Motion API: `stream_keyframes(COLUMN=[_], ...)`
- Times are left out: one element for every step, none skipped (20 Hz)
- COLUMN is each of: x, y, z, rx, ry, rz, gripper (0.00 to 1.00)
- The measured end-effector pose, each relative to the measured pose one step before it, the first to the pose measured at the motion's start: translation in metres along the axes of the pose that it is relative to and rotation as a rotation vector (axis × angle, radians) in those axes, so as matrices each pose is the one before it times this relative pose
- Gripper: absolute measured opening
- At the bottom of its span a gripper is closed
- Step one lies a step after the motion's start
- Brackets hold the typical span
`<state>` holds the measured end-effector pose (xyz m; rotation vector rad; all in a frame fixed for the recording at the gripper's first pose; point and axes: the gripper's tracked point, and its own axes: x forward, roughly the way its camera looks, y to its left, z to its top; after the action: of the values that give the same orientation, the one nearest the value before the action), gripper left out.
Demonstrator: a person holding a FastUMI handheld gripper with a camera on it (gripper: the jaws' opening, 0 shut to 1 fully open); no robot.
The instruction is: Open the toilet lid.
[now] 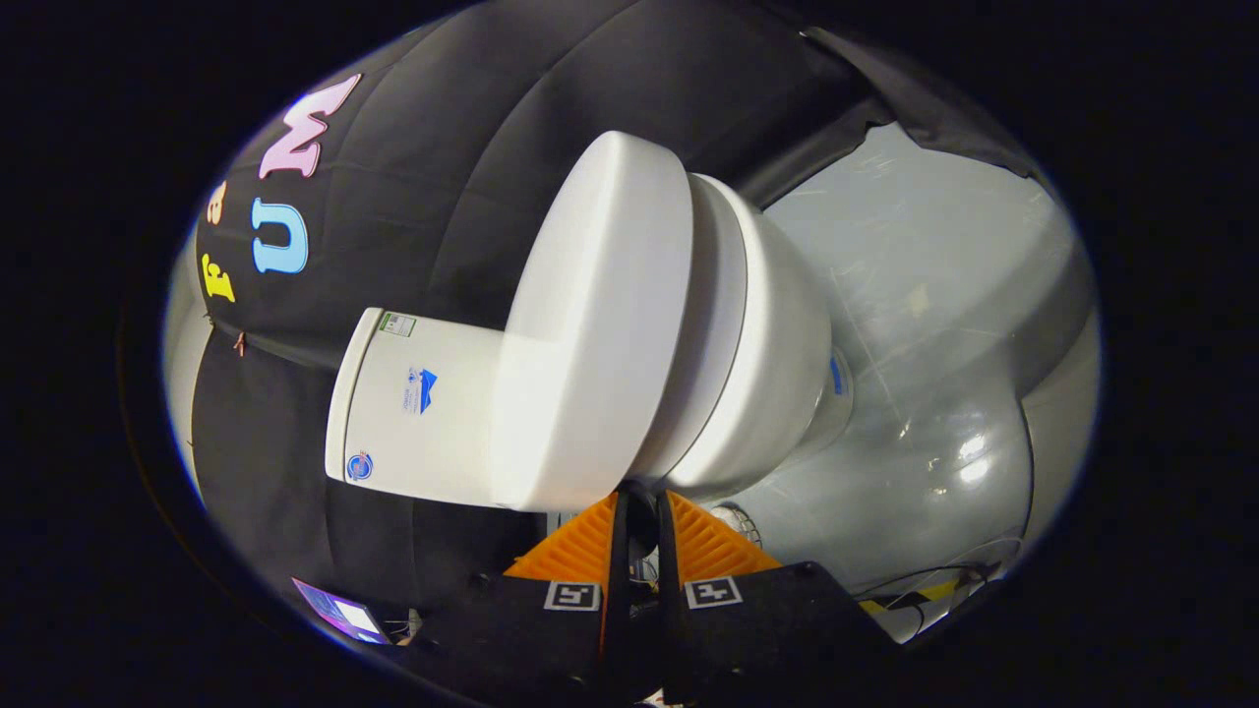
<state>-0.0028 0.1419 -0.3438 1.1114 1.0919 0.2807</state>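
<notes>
gripper view is rolled to one side, so the toilet (pixel 689 344) lies sideways just beyond my gripper (pixel 640 501). i read that roll as deliberate: it lines the orange fingers (pixel 580 541) up with the seam i need to get at.

the toilet lid (pixel 600 315) is down and shut on the seat (pixel 713 334), with the bowl (pixel 787 364) on the far side of it and the tank (pixel 418 403) on the other side, against the black cloth wall. the fingers are nearly closed, with only a narrow slit between the tips, and they grip nothing. the tips sit right at the lid's near edge, where lid and seat meet; i cannot tell whether they touch it yet.

that edge is the one to work, i judge: a closed, thin tip can slip under the lip and lever it toward the tank. room looks fair. the grey floor (pixel 934 324) beyond the bowl is open, and some cables (pixel 944 580) lie near my gripper body, away from the swing. the tank is the stop behind the lid, so the arc is bounded there.
</notes>
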Motion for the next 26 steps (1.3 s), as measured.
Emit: stream_keyframes(x=[-0.00065,0.00410,0.00109,-0.00649,0.00081,-0.00349,0.00168,-0.00293,-0.00446,-0.00125,-0.00302,-0.00107,-0.00449,-0.00539,-0.00616,-0.00079,-0.01206,0.00008,-0.00168,-0.00480,-0.00645,-0.00528,-0.00331,-0.00134,-0.00032,0.00022], y=[-0.00029,-0.00502,0.00262,0.00218,-0.00091,0.00179,0.00009,0.00115,0.00286,0.00336,0.00589,0.00715,0.00773,0.00842,0.01037,0.01164,0.00566,0.00849,0.01238,0.01223,0.01381,0.01446,0.01324,0.01443,0.01258,0.01124], z=[0.00188,0.00843,-0.00110,0.00209,-0.00229,-0.00266,-0.00243,-0.00085,0.00212,0.00108,0.00213,0.00060,0.00272,0.00267,0.00158,0.00031,0.00384,0.00243,0.00341,0.00464,0.00576,0.00640,0.00541,0.00282,0.00234,0.00367], rx=[0.02463,0.00017,0.05811,0.02618,0.01462,0.00435,-0.02697,-0.03555,-0.02138,-0.01824,-0.02548,-0.03581,-0.03367,-0.03124,-0.03078,-0.03738,-0.05315,-0.04890,-0.04651,-0.02975,-0.01502,-0.00752,-0.00940,-0.02297,-0.03268,-0.03958], ry=[0.00162,-0.00760,-0.03444,0.01084,-0.00558,0.00724,-0.00104,0.00244,-0.00506,-0.00751,-0.00858,-0.00941,-0.00241,0.00165,-0.00070,-0.00003,0.00596,-0.00662,-0.00020,-0.00905,-0.00551,-0.00614,-0.00302,-0.00432,-0.00302,-0.00394], rz=[0.00165,-0.00603,0.00894,0.00235,-0.00042,-0.01001,-0.00702,-0.00595,-0.01011,-0.01682,-0.02158,-0.01896,-0.00916,0.00156,0.01391,0.01832,0.00056,-0.00644,-0.00140,0.01044,0.01728,0.01995,0.01455,0.00762,0.00414,-0.00126], gripper=[0.17,0.17,0.16,0.05,0.05,0.05,0.05,0.05,0.05,0.05,0.05,0.05,0.05,0.05,0.05,0.05,0.05,0.05,0.05,0.05,0.05,0.05,0.05,0.05,0.05,0.05])
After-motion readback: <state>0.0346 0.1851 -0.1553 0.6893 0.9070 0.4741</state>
